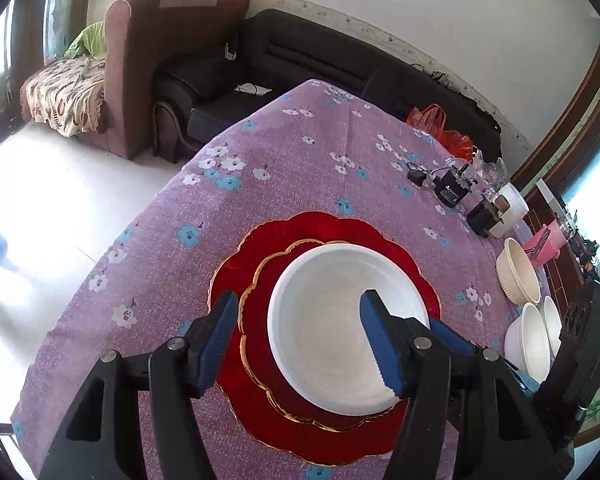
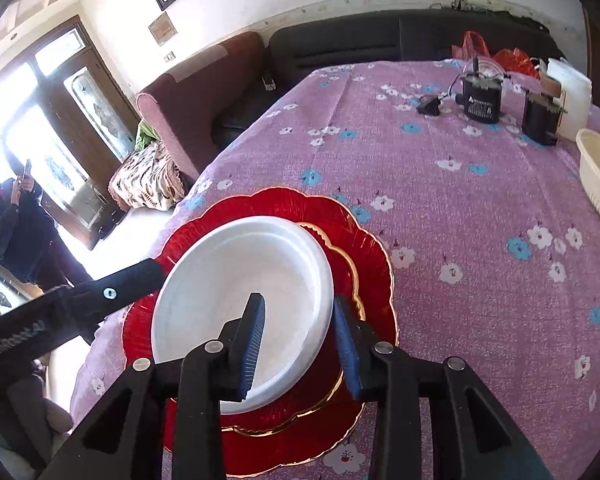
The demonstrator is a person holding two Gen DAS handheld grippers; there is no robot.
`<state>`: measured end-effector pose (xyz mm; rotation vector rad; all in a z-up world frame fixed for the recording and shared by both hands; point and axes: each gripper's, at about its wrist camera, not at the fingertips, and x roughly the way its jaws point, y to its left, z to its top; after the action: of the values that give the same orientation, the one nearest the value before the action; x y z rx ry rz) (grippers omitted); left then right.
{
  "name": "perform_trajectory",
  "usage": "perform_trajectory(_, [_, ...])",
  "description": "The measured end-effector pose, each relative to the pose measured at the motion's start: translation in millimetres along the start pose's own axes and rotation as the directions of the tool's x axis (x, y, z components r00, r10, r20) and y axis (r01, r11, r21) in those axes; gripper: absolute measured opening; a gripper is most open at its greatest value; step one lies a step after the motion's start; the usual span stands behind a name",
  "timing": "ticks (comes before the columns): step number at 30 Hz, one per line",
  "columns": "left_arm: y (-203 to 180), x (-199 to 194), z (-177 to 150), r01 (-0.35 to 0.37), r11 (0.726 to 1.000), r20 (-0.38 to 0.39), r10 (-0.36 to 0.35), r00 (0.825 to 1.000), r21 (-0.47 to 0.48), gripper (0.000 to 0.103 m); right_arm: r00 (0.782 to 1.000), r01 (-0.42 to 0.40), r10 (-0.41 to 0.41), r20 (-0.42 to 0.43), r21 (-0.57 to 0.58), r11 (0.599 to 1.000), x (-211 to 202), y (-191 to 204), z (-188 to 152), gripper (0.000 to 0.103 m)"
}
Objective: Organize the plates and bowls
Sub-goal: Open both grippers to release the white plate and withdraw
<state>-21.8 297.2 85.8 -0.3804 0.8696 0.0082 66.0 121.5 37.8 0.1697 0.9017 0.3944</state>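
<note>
A white plate (image 1: 340, 320) lies on a smaller red plate with a gold rim (image 1: 260, 308), which lies on a large red scalloped plate (image 1: 328, 228). My left gripper (image 1: 300, 340) is open; its jaws straddle the white plate's left rim. My right gripper (image 2: 300, 344) is open, with one finger over the white plate (image 2: 240, 280) and the other outside its right rim. The large red plate (image 2: 360, 220) also shows in the right wrist view, as does the left gripper's arm (image 2: 100, 292). Cream bowl (image 1: 518, 276) and two white bowls (image 1: 532, 344) stand at the right.
The table has a purple flowered cloth (image 1: 280, 168). Black gadgets (image 2: 482, 98), a white container (image 2: 572, 96) and red bags (image 2: 496, 52) stand at the far right. Sofas (image 1: 172, 60) are beyond the table. A person (image 2: 24, 220) stands at the left.
</note>
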Motion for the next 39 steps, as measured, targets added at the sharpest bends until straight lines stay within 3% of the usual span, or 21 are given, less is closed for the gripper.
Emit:
perform_trajectory(5, [-9.5,-29.2,-11.9,-0.005,1.0,0.09,0.004,0.996,0.009,0.069,1.0,0.005,-0.004,0.015,-0.02,1.0,-11.1,1.9,-2.7,0.04])
perform_trajectory(7, [-16.1,-42.0,-18.4,-0.05,0.998,0.147,0.046,0.988,0.03,0.073,1.0,0.005,-0.005,0.019,-0.017,1.0,-14.7,1.6,-5.1,0.041])
perform_trajectory(10, [-30.7,-65.5,-30.3,-0.178,0.982,0.281,0.152,0.947,0.068,0.082,1.0,0.006,-0.005,0.027,-0.007,1.0,-21.3,-3.0,-8.6,0.041])
perform_trajectory(14, [-50.7,-95.8,-46.9,-0.32,0.944,0.452,0.25,0.856,0.085,0.102,0.998,-0.003,0.002,0.055,0.013,1.0,-38.0,-11.1,-14.7,0.041])
perform_trajectory(17, [-66.0,-108.7,-54.9,-0.334,0.935,0.492,0.238,0.837,0.115,0.103,0.996,-0.009,0.007,0.091,0.028,1.0,-55.4,-18.8,-22.0,0.041])
perform_trajectory(20, [-81.4,-111.8,-62.3,-0.32,0.936,0.484,0.213,0.849,0.149,0.103,0.991,-0.013,0.006,0.131,0.049,0.999,-74.1,-28.2,-30.7,0.046])
perform_trajectory(24, [-99.8,-103.5,-74.4,-0.282,0.941,0.434,0.178,0.883,0.186,0.103,0.984,-0.02,0.007,0.179,0.073,0.997,-98.8,-40.4,-43.6,0.05])
perform_trajectory(31, [-122.5,-93.2,-94.2,-0.226,0.945,0.358,0.132,0.924,0.236,0.103,0.967,0.024,-0.046,0.251,0.093,0.995,-136.1,-59.2,-64.3,0.057])
perform_trajectory(39, [-145.1,-90.7,-104.5,-0.23,0.923,0.336,0.121,0.934,0.307,0.103,0.96,0.035,-0.084,0.267,0.184,0.982,-156.8,-98.0,-78.6,0.058])
